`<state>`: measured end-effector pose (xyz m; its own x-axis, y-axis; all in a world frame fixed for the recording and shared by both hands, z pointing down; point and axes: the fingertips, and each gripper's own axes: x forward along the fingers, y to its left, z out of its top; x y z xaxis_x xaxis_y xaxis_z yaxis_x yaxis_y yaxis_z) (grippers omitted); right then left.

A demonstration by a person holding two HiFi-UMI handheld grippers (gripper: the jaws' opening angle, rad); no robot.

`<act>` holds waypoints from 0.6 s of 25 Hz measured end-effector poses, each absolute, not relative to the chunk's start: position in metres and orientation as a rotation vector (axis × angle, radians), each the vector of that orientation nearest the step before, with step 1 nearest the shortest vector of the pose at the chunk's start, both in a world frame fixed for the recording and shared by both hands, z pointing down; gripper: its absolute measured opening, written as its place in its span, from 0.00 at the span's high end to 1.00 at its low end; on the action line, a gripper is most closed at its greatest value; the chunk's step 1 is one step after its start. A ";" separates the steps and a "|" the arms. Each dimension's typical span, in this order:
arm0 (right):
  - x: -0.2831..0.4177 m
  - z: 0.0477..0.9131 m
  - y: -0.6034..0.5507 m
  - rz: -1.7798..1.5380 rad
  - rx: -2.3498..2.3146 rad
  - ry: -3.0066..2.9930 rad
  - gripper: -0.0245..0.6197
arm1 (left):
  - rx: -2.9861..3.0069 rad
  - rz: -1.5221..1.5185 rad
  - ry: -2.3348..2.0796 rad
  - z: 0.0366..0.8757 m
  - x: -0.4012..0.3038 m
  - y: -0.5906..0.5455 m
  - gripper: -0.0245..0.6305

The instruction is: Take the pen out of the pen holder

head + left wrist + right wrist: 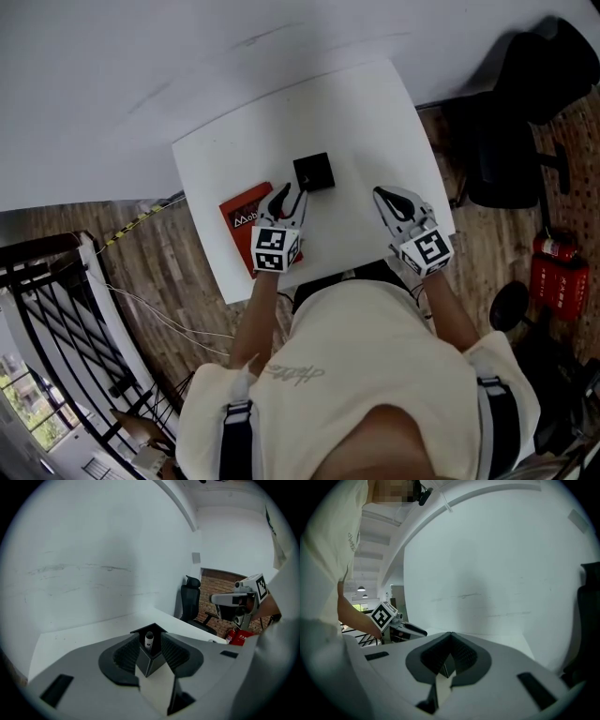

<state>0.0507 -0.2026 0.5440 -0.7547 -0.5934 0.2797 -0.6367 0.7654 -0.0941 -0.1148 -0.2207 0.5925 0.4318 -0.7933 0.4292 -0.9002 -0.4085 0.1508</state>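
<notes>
In the head view I had the left gripper (291,197) over a red book (242,217) on the white table (375,122). The black holder (312,172) stood right at its tips, at its 12 o'clock, near the table's middle. The right gripper (384,197) hung over bare table, well apart at the holder's 4 o'clock. A black chair (511,122) stood off the table at 2 o'clock. In the left gripper view the fingers (124,656) were spread wide, with the holder between their tips and one corner turned toward me. I could not tell whether the pads touched its sides. The pen (149,639) stood upright inside the holder, its pale top level with the rim. The right gripper showed at 3 o'clock. In the right gripper view the fingers (464,656) met at their tips with nothing between them, and the left gripper showed at 9 o'clock.
</notes>
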 end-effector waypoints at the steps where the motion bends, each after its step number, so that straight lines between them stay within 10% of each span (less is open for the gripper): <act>1: 0.050 0.545 -0.204 0.275 0.967 -2.726 0.95 | 2.330 0.417 -1.439 0.595 -0.114 -0.223 0.75; 15: 0.041 0.553 -0.224 0.296 0.932 -2.732 0.95 | 2.340 0.470 -1.369 0.617 -0.101 -0.247 0.75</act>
